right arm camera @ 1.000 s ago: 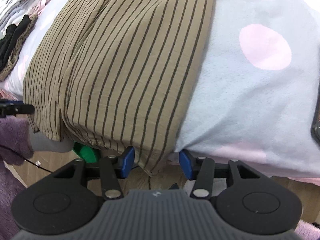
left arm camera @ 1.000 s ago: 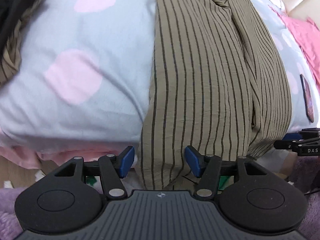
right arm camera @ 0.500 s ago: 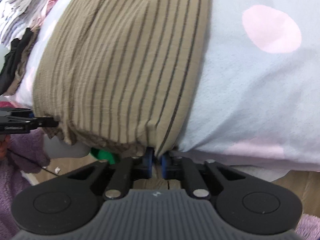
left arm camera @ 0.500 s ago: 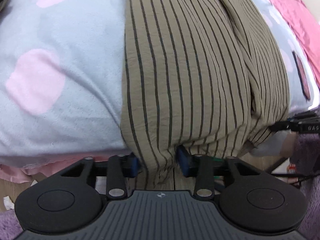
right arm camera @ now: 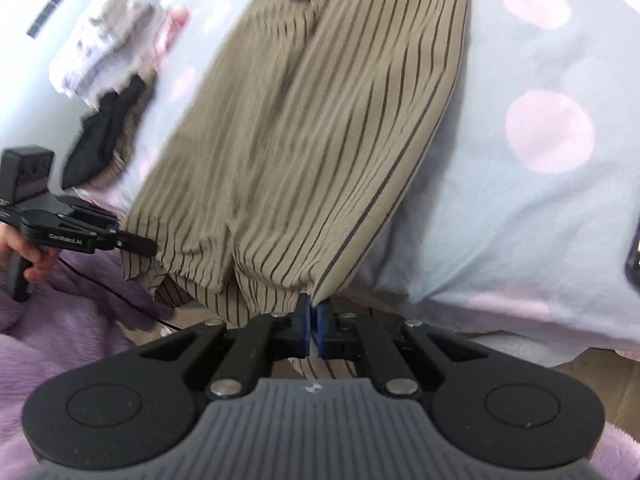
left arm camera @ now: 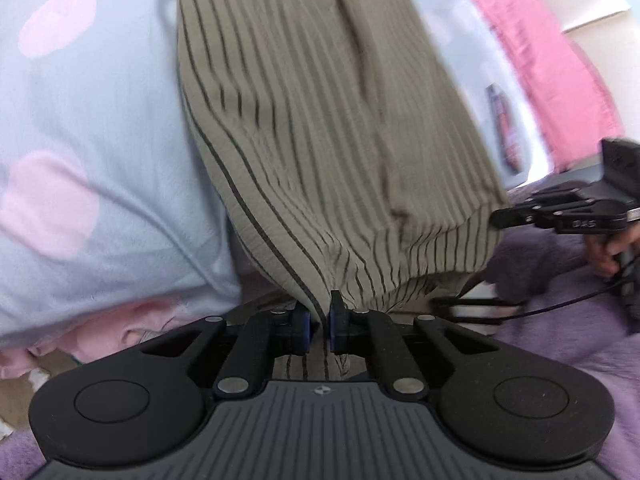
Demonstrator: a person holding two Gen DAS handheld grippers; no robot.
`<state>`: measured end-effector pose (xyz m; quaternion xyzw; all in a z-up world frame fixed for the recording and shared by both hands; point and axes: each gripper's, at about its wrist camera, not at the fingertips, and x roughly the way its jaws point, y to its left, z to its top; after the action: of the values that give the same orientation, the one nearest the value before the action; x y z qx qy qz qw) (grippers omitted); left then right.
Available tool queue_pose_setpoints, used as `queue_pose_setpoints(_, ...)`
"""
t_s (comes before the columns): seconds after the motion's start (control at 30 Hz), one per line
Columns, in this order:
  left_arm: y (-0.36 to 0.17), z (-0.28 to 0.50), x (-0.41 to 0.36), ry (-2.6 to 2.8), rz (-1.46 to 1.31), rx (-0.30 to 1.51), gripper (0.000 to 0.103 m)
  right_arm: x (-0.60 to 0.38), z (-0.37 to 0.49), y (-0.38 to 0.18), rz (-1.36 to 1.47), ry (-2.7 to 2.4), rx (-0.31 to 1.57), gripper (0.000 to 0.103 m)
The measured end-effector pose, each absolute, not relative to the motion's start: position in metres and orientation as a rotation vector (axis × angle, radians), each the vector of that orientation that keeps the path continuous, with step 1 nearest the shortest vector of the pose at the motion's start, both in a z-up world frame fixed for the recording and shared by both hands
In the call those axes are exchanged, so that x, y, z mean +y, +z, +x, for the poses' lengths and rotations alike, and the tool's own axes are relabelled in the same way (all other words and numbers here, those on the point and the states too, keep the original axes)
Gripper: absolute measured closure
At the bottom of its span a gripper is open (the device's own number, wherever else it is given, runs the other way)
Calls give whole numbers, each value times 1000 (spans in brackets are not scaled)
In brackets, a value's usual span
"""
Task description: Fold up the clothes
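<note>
The left gripper is at 6 o'clock in the left wrist view. It tips down toward the edge of the bed. Its two blue pads have just been closing, and now they pinch the bottom hem of the striped garment. The right gripper is at 6 o'clock in its own view and tips down the same way. Its pads are squeezed on another bit of the same hem, at the garment's right corner.

The striped garment is tan with thin dark lines. It runs from the grippers up to 12 o'clock, lying long and flat on the blanket. Its near end bunches and hangs off the edge where the grippers pull it. The blanket is pale blue with big pink dots.

In the left wrist view the right gripper pokes in from 3 o'clock, touching the cloth's corner, with a hand wrapped on its handle. In the right wrist view the left gripper comes in from 9 o'clock the same way, and a hand holds its grip.

Fuzzy purple cloth is at 8 o'clock, under that hand. Farther off, at 10 o'clock, is a pile of clothes, white and black. In the left wrist view a pink cloth lies far off at 2 o'clock.
</note>
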<state>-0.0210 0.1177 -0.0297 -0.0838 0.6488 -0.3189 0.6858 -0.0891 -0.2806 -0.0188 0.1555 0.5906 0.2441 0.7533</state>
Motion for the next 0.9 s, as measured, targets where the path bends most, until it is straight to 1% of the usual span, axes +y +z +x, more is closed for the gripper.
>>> queue_pose_setpoints(0.2, 6, -4, 154, -747, -341, 1326, 97, -317, -80, 19, 473, 528, 1110, 100)
queue_pose_setpoints(0.3, 26, 18, 165, -757, -397, 1250, 97, -315, -66, 33, 483, 520, 1030, 100)
queue_pose_setpoints(0.47, 57, 50, 149, -764, -360, 1123, 97, -324, -34, 56, 441, 481, 934, 100)
queue_pose_setpoints(0.7, 90, 105, 122, -736, -256, 1003, 98, -318, 33, 53, 381, 373, 875, 100)
queue_pose_setpoints(0.77, 91, 122, 121, -727, -240, 979, 98, -319, 48, 49, 367, 348, 865, 100)
queue_pose_setpoints(0.9, 73, 160, 116, -672, -261, 968, 98, -322, 78, 37, 367, 301, 850, 100)
